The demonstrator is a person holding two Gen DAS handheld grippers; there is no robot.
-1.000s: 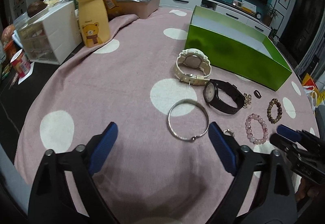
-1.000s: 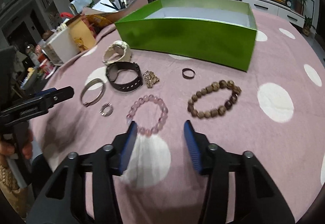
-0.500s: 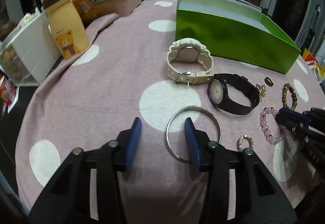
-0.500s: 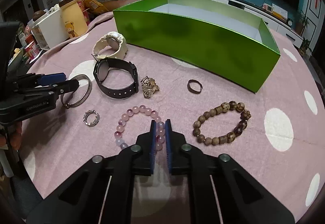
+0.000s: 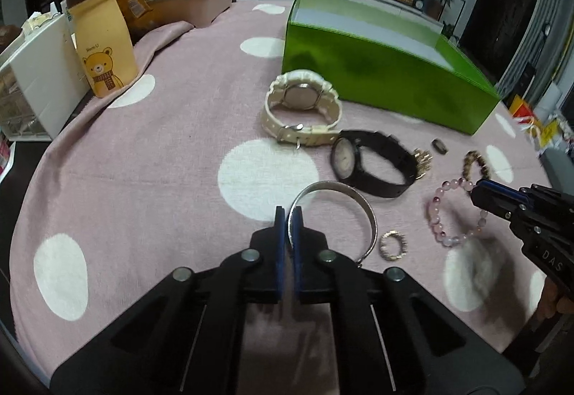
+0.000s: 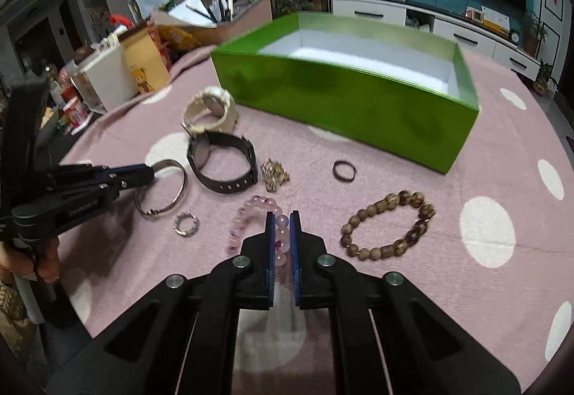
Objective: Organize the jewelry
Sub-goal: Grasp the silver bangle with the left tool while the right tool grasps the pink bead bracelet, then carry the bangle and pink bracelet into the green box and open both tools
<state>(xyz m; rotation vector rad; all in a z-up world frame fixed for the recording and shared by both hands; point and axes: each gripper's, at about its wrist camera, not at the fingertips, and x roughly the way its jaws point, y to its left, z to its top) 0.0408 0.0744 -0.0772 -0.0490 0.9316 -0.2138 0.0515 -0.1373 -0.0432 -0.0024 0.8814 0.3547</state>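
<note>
Left gripper (image 5: 288, 215): you are clamping it tight on the silver bangle (image 5: 362, 205).
Right gripper (image 6: 282, 221): you are pinching the pink bead bracelet (image 6: 256, 206).

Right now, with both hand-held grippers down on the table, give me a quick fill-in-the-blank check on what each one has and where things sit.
1. The left hand-held gripper is shut on the ____ bangle.
2. The right hand-held gripper is shut on the ____ bead bracelet.
3. The green box holds ____ jewelry.
4. The watch nearest the box is ____.

Missing words: silver; pink; no; cream
</note>
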